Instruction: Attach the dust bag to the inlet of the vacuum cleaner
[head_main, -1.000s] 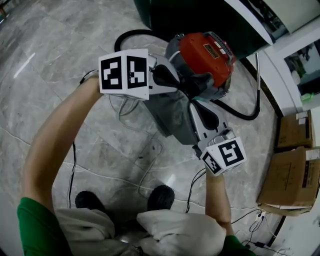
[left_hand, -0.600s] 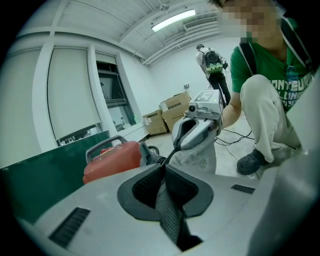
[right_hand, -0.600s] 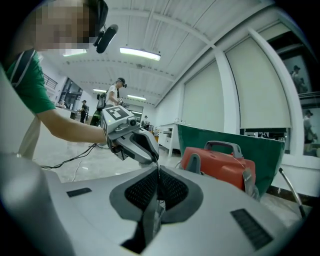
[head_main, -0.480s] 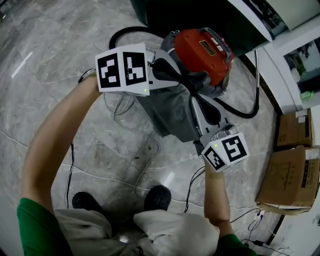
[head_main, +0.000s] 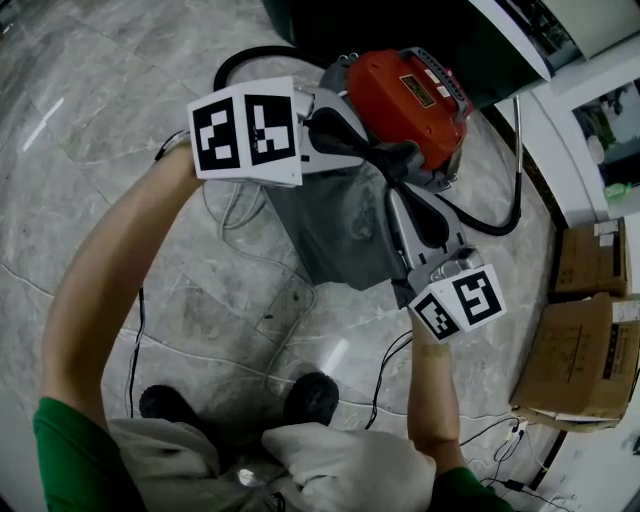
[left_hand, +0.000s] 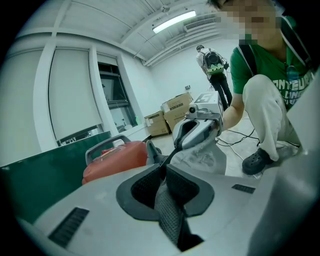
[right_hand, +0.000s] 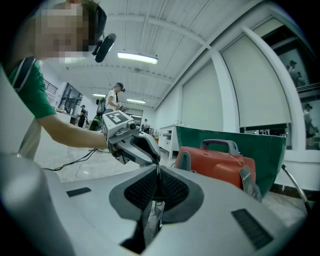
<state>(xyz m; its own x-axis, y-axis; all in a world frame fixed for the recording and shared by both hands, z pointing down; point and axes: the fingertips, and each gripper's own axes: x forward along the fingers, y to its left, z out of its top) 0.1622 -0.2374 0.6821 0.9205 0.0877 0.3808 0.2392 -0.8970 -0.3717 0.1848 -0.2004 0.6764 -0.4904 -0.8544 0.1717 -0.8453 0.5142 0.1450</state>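
A grey dust bag (head_main: 330, 225) hangs over the floor just beside the red vacuum cleaner (head_main: 410, 92). My left gripper (head_main: 385, 160) reaches in from the left and is shut on the bag's top edge, with grey fabric (left_hand: 167, 200) pinched between its pads. From below right, my right gripper (head_main: 397, 192) is shut on the same top edge, a thin strip of bag (right_hand: 154, 212) showing between its pads. The two sets of jaw tips nearly meet against the vacuum's lower side. The vacuum's inlet is hidden behind the jaws.
A black hose (head_main: 480, 225) loops from the vacuum across the marble floor. Cardboard boxes (head_main: 585, 350) stand at the right, a dark green panel (head_main: 330, 25) behind the vacuum. Thin cables (head_main: 250, 215) lie under the bag. The person's shoes (head_main: 310, 395) are close below.
Both grippers have shifted a little with the bag, staying beside the vacuum. The bag now hangs wider and flatter below them. Both grips are unchanged.
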